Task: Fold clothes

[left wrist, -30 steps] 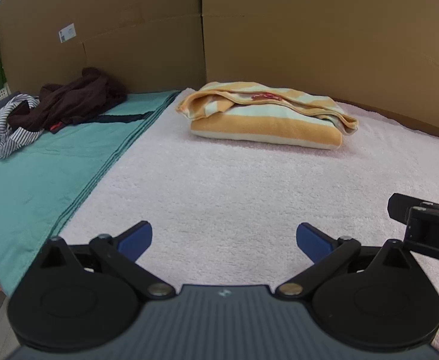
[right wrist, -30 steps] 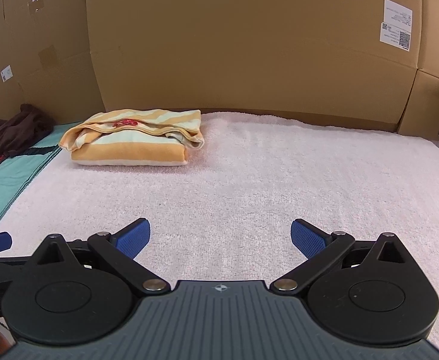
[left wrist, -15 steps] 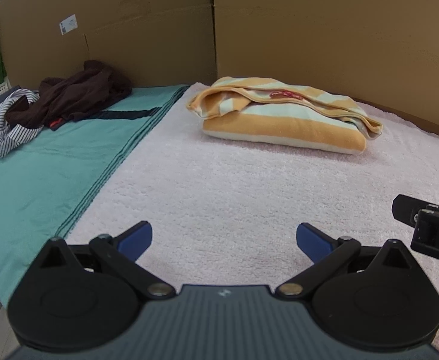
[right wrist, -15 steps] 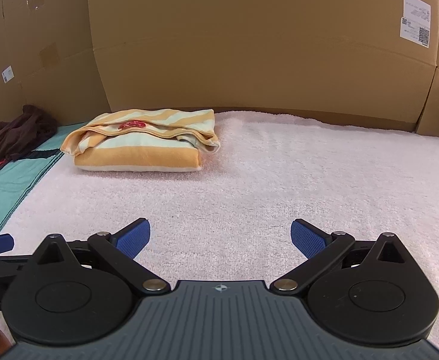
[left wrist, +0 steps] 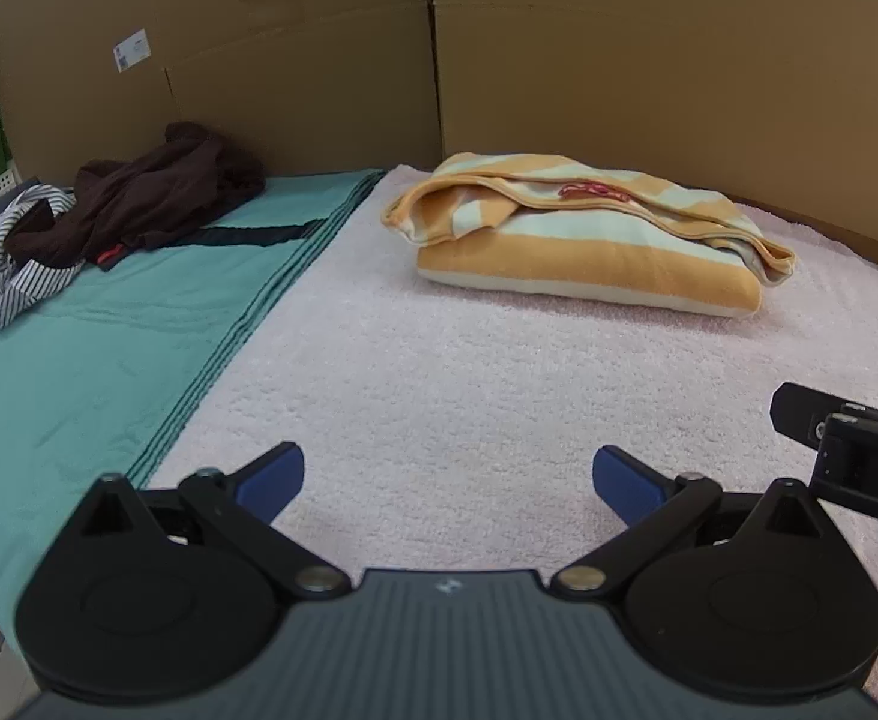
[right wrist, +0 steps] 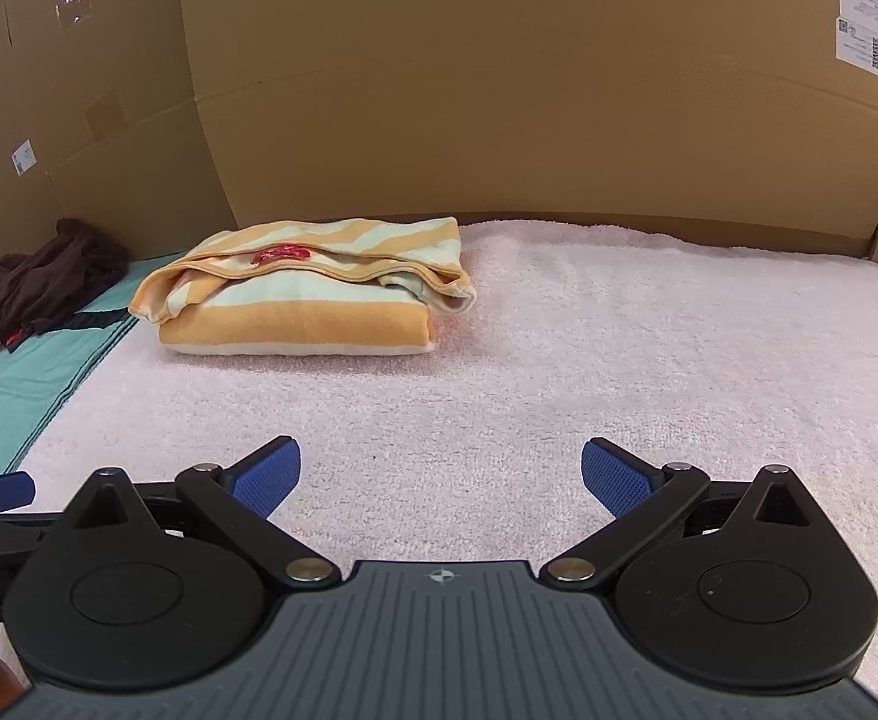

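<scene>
Both grippers have swung a little leftward over the last second, so the folded orange-and-mint striped garment now sits further right in each view than it did. Left gripper hovers over the pink towel with its blue fingers spread wide, nothing between them. Right gripper does the same, blue pads far apart and empty above the same pink towel.

From the left gripper, the striped garment lies ahead and slightly right, well apart from the fingertips, resting on the towel near the cardboard wall. From the right gripper, that garment is ahead and to the left.

Far ahead-left of the left gripper, a dark brown garment is heaped on a teal sheet, touching a navy-and-white striped shirt. Part of the right gripper's body pokes in at the left view's right edge.
</scene>
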